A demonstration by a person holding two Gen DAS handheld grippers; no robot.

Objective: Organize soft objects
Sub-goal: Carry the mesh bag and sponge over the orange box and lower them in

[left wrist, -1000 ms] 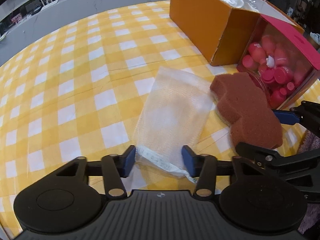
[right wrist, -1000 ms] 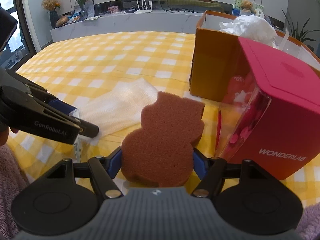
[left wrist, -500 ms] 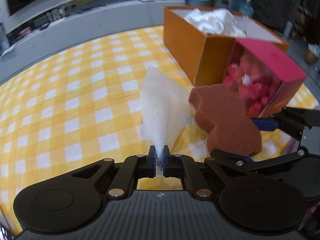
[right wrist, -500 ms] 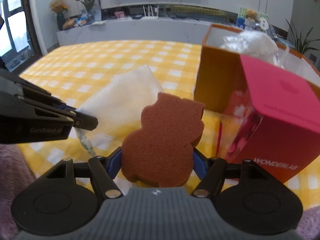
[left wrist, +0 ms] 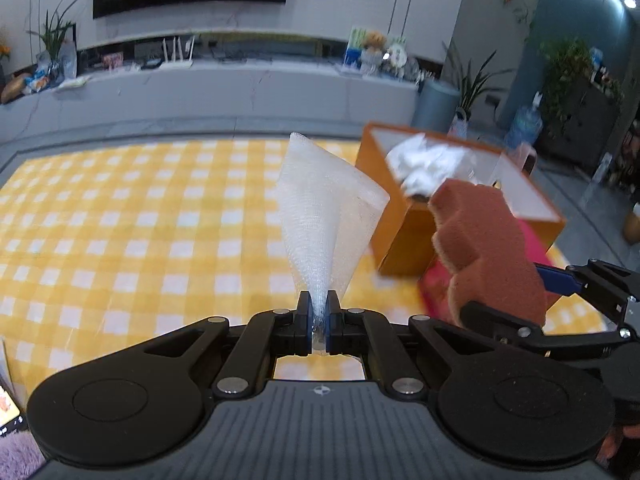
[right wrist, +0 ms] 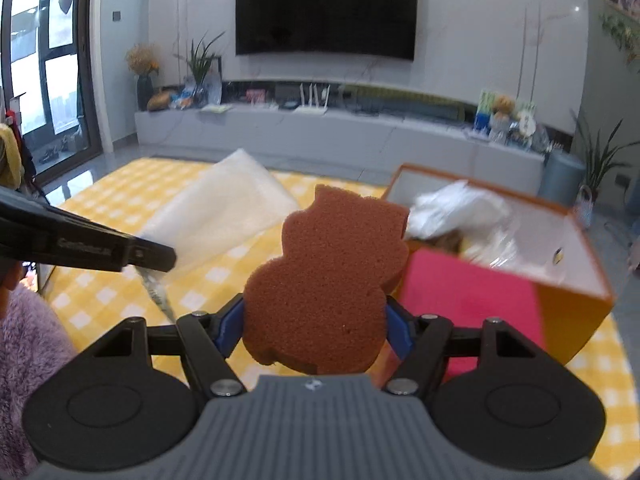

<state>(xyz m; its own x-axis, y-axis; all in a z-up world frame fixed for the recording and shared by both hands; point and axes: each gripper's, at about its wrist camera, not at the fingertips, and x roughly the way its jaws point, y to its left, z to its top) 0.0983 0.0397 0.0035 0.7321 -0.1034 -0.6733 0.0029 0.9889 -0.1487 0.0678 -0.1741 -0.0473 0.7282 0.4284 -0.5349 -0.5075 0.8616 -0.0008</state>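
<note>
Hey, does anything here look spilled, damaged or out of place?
Nothing stands out. The left gripper pinches the white mesh cloth, the right gripper clamps the brown sponge. The orange box stands upright with white wrapping inside.

Tablecloth (left wrist: pixel 120 240), yellow-and-white check. TV (right wrist: pixel 326 8), dark, wall-mounted. Long grey console (right wrist: pixel 320 136) beneath, cluttered with small items. Router (right wrist: pixel 314 100), white, on console. Potted plants (right wrist: pixel 200 68) at console's ends. Water bottle (left wrist: pixel 524 124), blue, on floor at right.

The tabletop (left wrist: pixel 120 240) has a yellow-and-white checked cloth on it. An orange box (left wrist: pixel 404 240) sits there, with a pink box (right wrist: pixel 472 300) right against its near side.
</note>
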